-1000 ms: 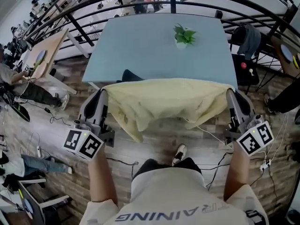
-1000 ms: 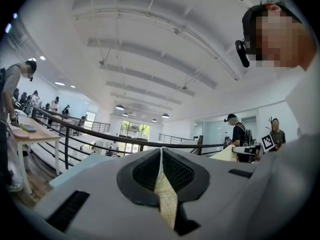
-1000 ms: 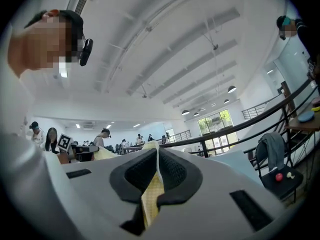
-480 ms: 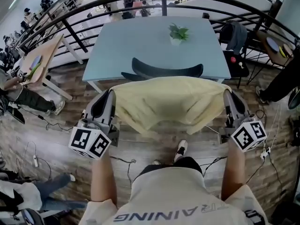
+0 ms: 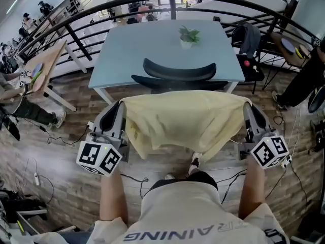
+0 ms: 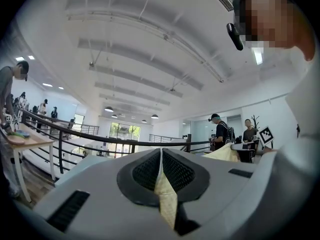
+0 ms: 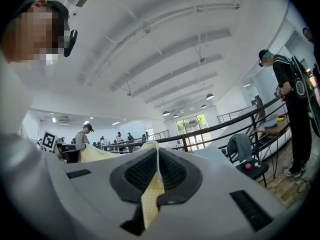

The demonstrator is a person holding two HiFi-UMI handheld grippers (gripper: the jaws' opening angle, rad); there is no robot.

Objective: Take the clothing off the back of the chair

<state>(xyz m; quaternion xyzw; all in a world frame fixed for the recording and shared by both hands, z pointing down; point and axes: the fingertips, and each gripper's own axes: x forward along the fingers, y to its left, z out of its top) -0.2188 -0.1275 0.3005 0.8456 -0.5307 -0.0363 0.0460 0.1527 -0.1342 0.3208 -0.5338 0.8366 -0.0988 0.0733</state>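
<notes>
Head view gives the whole arrangement: the pale yellow garment point(image 5: 183, 118) hangs spread between the left tool point(image 5: 121, 108) and the right tool point(image 5: 248, 108), on the near side of the black chair point(image 5: 177, 71). The curved, smooth back of the chair stands uncovered beyond the cloth, in front of the light blue desk point(image 5: 142, 39). From this view I cannot tell if the far edge of the cloth touches the seat. The fabric looks soft and thin; it is stretched along the top edge and falls in loose wrinkles toward the wooden plank floor point(image 5: 66, 151). A small green plant point(image 5: 188, 36) in a white pot stands on the desk. How the jaws stand is seen only in the two gripper views. In the left gripper view the jaws are together, clamped on a narrow fold of the yellow cloth between black pads point(image 6: 145, 171) with a fine mesh pattern, set in a smooth grey shell. The right gripper view shows the same: jaws pressed together on a thin yellow strip with a fine woven grain. Both gripper views also show a dark metal railing point(image 7: 225, 125) and a white ceiling.
</notes>
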